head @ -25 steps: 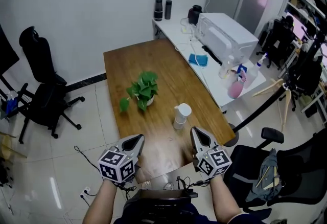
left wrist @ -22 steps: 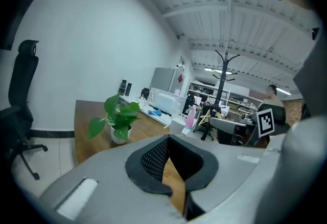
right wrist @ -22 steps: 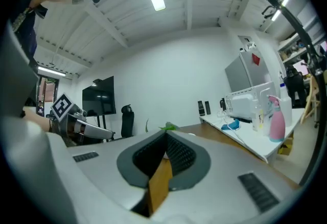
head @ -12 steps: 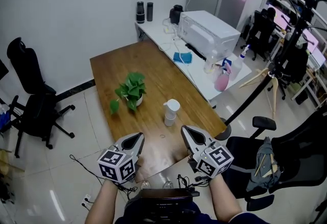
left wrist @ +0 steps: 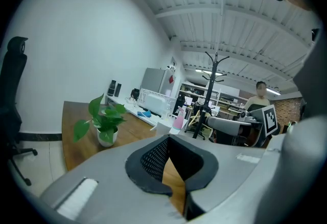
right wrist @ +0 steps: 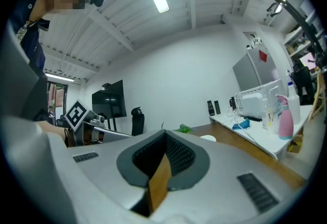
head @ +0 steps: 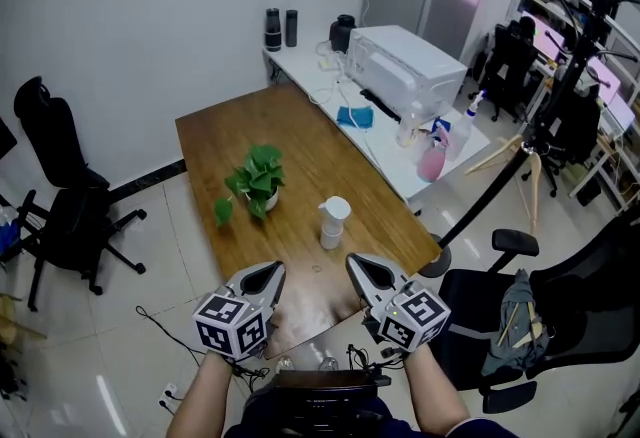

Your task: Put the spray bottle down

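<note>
We see our left gripper (left wrist: 169, 140), grey with black ribbed pads, its jaws closed on nothing, above a brown wooden table (left wrist: 134, 125). A green leafy plant in a white pot (left wrist: 104, 125) stands there, left of the tips.

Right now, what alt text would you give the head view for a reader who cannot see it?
A white spray bottle stands upright on a brown wooden table, with a small green potted plant further back on its left. At the table's near end, the person's left gripper and right gripper are both empty, jaws together.
</note>
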### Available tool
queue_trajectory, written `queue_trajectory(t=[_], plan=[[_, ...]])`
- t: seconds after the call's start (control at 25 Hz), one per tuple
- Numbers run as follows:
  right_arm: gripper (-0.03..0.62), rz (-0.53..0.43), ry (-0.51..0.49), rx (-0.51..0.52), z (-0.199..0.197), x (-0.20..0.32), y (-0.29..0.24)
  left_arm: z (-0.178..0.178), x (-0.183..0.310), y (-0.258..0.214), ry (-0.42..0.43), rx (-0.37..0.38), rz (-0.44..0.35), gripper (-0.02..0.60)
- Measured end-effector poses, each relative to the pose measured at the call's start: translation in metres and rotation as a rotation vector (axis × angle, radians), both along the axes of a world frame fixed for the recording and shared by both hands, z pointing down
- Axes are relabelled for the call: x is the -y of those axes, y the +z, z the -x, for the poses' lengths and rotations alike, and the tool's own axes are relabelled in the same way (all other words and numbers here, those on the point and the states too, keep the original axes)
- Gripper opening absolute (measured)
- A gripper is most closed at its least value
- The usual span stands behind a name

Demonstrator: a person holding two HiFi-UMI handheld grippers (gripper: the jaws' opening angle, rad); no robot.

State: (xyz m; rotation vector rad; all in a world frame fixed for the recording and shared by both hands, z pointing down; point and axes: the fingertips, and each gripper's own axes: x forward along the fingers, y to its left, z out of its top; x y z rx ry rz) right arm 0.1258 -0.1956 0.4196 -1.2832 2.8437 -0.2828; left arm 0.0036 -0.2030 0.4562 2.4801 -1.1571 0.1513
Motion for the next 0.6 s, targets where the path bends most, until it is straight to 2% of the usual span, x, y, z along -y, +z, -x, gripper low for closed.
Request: queue_trajectory(t=[0.6], plan=[[0.005,0.012,-0.037,-0.016,0.0073,-0.0024,0.0042,-0.0041,-0.0058,0.0012,0.007,0.004,0.003,0.009]])
